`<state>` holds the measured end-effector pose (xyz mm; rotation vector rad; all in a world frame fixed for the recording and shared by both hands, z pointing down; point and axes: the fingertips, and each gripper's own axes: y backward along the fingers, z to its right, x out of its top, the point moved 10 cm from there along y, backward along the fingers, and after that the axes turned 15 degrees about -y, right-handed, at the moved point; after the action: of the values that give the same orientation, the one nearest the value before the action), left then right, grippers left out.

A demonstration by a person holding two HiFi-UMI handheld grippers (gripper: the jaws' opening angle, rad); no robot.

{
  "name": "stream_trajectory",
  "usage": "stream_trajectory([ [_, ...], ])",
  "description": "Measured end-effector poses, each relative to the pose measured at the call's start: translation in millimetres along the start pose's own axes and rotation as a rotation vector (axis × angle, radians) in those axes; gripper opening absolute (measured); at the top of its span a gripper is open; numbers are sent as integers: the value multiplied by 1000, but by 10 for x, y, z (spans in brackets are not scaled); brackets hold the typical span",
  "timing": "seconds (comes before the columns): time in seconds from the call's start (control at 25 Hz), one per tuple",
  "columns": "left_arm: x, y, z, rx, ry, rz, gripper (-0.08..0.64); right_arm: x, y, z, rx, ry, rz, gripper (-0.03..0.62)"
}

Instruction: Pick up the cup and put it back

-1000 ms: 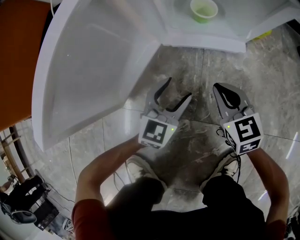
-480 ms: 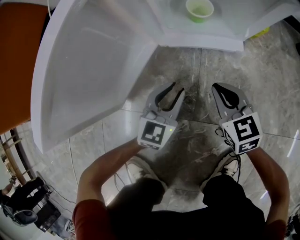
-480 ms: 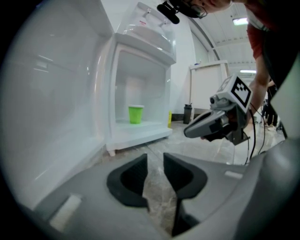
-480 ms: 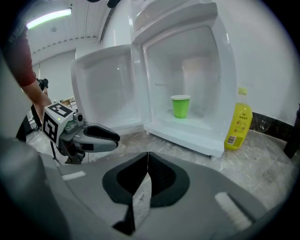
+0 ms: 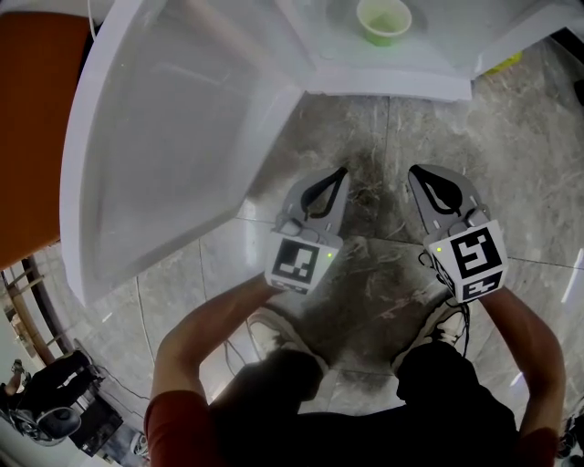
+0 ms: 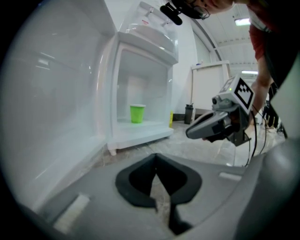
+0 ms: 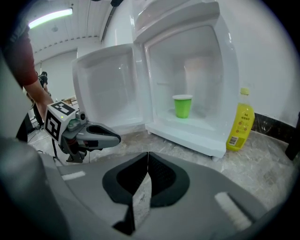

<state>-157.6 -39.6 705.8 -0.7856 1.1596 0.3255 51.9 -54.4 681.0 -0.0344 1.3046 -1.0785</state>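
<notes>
My left gripper point(image 5: 338, 175) jaws have just been closing on nothing and are pressing together; my right gripper point(image 5: 417, 173) jaws are sitting together too. The cup point(image 5: 383, 20) is standing upright in the open fridge point(image 5: 392, 80), well ahead, lining up better with my right, I reckon.

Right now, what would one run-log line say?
left gripper: jaws just closed, nothing between | right gripper: shut, empty | green cup: upright inside open fridge, not held

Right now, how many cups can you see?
1. The green cup stands upright inside the open white fridge, on the floor of its compartment. No other cup shows in any view, though one could be hidden outside what the cameras see.
</notes>
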Motion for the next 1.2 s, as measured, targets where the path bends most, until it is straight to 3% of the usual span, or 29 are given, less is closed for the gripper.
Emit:
stream_trajectory([
  [0.2,31,-15,-64,-15,-1,-13,0,25,37,33,-28,-12,30,3],
  [0.4,280,-22,-174,-72,-106,-7,0,98,170,155,-87,-50,15,3],
  [0.64,865,241,-264,-68,-61,-67,0,561,638,99,-137,-87,5,3],
  [0.84,1680,665,-327,-35,-23,-135,0,1242,1349,-231,-148,-84,-21,3],
  [1.0,2558,964,-388,-2,7,-113,0,1845,1976,-585,-206,-90,47,3],
  [1.2,3712,1466,-559,140,-3,-122,0,2597,2762,-1127,-258,-134,144,3],
])
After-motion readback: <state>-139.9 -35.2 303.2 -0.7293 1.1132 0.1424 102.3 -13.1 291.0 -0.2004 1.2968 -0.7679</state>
